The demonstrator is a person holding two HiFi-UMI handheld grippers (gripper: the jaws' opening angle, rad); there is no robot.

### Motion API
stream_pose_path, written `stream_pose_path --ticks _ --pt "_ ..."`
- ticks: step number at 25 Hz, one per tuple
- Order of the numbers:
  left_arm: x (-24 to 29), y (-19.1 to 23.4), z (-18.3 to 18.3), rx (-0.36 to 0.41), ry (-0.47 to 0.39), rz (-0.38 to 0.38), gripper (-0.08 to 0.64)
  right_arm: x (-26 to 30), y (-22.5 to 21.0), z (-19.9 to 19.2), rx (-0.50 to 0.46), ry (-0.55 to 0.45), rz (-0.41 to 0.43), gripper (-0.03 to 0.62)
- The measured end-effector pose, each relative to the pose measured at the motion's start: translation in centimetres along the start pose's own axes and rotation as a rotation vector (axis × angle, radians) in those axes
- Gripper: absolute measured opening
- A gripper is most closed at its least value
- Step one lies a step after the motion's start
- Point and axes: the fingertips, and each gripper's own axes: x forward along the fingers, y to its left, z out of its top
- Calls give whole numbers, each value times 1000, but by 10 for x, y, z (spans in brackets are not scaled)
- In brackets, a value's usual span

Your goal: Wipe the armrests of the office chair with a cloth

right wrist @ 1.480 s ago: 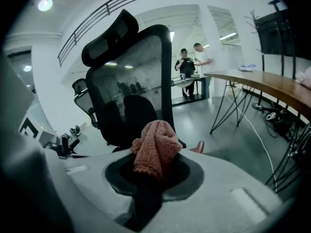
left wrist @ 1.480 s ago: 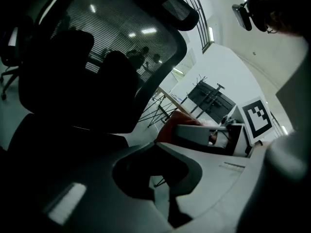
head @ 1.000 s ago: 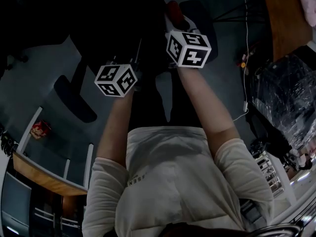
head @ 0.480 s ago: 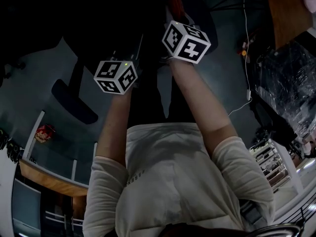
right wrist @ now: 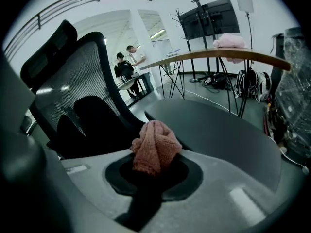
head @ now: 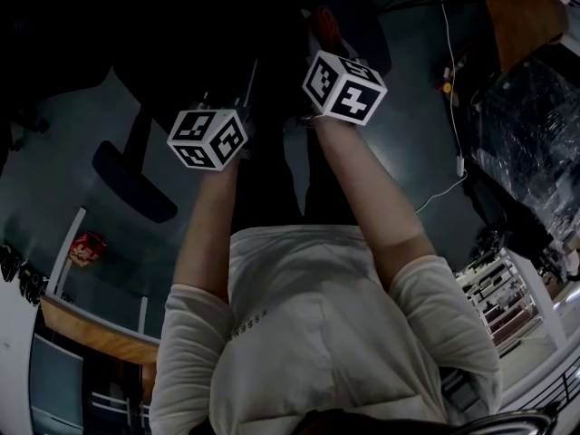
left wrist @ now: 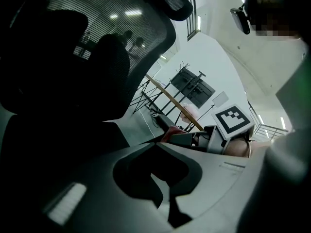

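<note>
Presently, the right claw [right wrist: 154, 171] is closed on a pink-red terry cloth [right wrist: 156, 147], which stands bunched above the jaw tips. Directly beyond the cloth lies a broad dark grey armrest pad [right wrist: 218, 130] of the black mesh-backed office chair [right wrist: 73, 91]. Whether the cloth touches the pad cannot be determined. In the head view the cloth shows as a red patch beside that pad, just ahead of the right claw's white marker cube [head: 344, 87].

The left claw [left wrist: 160, 188] holds nothing. Its jaws stand slightly apart, with a narrow pale gap between them. It points toward the chair's backrest, which fills the left of the left gripper view in deep shadow. The same view shows the right claw and its cloth off to the right, apart from the left claw. The chair's second armrest [head: 136, 181], a dark oval pad, lies to the left of the left claw's marker cube [head: 208, 139] and clear of it.

The person's forearms are bare below cream sleeves [head: 217, 333].

Behind the chair stand a curved wooden table [right wrist: 218, 55] bearing a pink bundle [right wrist: 228, 40], a black screen on a stand [right wrist: 209, 18], and two persons [right wrist: 129, 62] at a distant desk.
</note>
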Motion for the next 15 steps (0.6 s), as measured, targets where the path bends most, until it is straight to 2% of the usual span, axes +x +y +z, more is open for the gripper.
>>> stream_pose_path --ticks 6,15 --pt "-3 -19 -17 -10 -5 0 15 -23 -19 -22 8 25 -9 49" --pt "-9 -49 -37 -13 -39 11 15 -55 -43 -57 -29 79 32 49"
